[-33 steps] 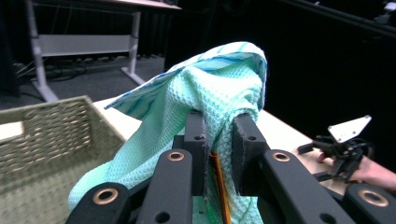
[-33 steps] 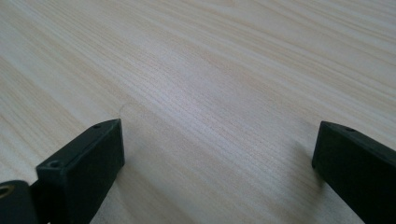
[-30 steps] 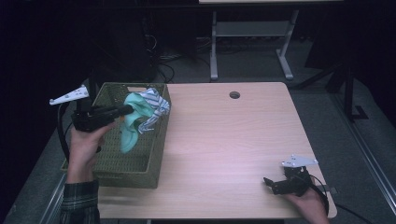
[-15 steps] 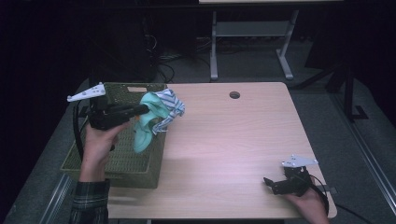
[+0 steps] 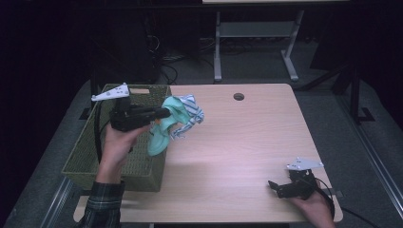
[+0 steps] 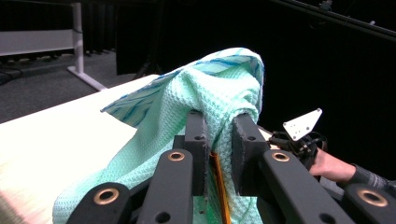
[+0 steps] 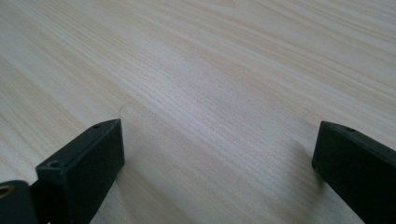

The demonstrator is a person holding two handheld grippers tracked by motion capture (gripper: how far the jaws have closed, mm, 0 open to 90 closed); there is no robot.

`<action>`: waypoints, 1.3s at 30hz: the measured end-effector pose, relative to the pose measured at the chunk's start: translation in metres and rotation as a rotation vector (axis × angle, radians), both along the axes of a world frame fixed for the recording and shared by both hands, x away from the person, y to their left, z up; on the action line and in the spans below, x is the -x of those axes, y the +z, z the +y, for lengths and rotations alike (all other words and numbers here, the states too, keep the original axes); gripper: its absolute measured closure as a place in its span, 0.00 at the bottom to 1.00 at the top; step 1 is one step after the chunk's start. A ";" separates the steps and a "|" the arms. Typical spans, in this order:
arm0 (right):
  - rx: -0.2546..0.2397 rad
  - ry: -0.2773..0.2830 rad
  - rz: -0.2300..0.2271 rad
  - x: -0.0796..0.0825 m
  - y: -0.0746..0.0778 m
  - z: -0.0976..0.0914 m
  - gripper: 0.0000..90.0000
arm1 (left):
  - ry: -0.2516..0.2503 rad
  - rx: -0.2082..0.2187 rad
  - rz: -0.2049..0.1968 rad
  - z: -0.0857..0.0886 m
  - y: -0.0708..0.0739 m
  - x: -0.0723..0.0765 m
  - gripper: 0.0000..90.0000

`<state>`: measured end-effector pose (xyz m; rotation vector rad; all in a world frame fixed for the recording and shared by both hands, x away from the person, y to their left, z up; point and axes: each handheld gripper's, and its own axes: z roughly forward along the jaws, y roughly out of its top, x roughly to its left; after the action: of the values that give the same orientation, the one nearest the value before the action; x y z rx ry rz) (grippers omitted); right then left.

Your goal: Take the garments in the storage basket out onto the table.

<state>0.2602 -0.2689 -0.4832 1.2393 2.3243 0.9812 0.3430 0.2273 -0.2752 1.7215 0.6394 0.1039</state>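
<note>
- The left gripper (image 5: 164,113) is clamped on a bunched mint-green cloth (image 5: 167,124) with a blue-striped cloth (image 5: 191,116) gathered into the same bundle; in the left gripper view its jaws pinch a fold of the waffle-weave fabric (image 6: 205,100).
- The bundle hangs in the air, clear of the green woven basket (image 5: 85,152), over the worktop (image 5: 237,156) just past the basket's 3 o'clock rim, at about 10 o'clock from the worktop's centre.
- The lower end of the mint-green cloth dangles beside the basket's rim; I cannot tell whether it brushes the rim.
- The right gripper (image 5: 278,186) rests low at the worktop's 5 o'clock corner, jaws spread wide with nothing but bare wood between them (image 7: 210,121).
- Judged progress: lifting the cloths out of the basket looks done; setting them down on the open worktop is left, and likely spreading or separating them too.
- The right gripper is well apart from the bundle, so any two-handed handling has not begun.
</note>
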 end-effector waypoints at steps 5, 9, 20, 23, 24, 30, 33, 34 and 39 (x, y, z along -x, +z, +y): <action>0.000 0.000 0.000 0.000 0.000 0.000 0.02 | -0.042 -0.001 0.003 -0.017 -0.001 0.000 0.87; 0.000 0.000 0.000 0.000 0.000 0.000 0.02 | -0.068 -0.007 0.009 -0.032 -0.004 -0.001 0.87; 0.000 0.000 0.000 0.000 0.000 0.000 0.02 | -0.144 -0.034 0.041 -0.069 -0.019 -0.003 0.87; 0.000 0.000 0.000 0.000 0.000 0.000 0.02 | -0.156 -0.040 0.050 -0.075 -0.021 -0.004 0.87; 0.000 -0.001 0.000 0.000 0.000 0.000 0.02 | -0.163 -0.042 0.053 -0.078 -0.023 -0.004 0.87; -0.002 -0.001 0.002 0.000 0.000 0.000 0.02 | -0.192 -0.049 0.065 -0.095 -0.028 -0.002 0.87; -0.002 -0.001 0.002 0.000 0.000 0.000 0.02 | -0.204 -0.057 0.070 -0.103 -0.033 -0.002 0.87; -0.002 -0.001 0.002 0.000 0.000 0.000 0.02 | -0.209 -0.056 0.074 -0.106 -0.035 -0.001 0.87; -0.003 -0.001 0.001 0.000 0.000 0.000 0.02 | -0.240 -0.073 0.088 -0.121 -0.048 -0.001 0.87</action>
<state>0.2601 -0.2688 -0.4832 1.2423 2.3237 0.9847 0.3440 0.1060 -0.3231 1.8682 0.4935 -0.1190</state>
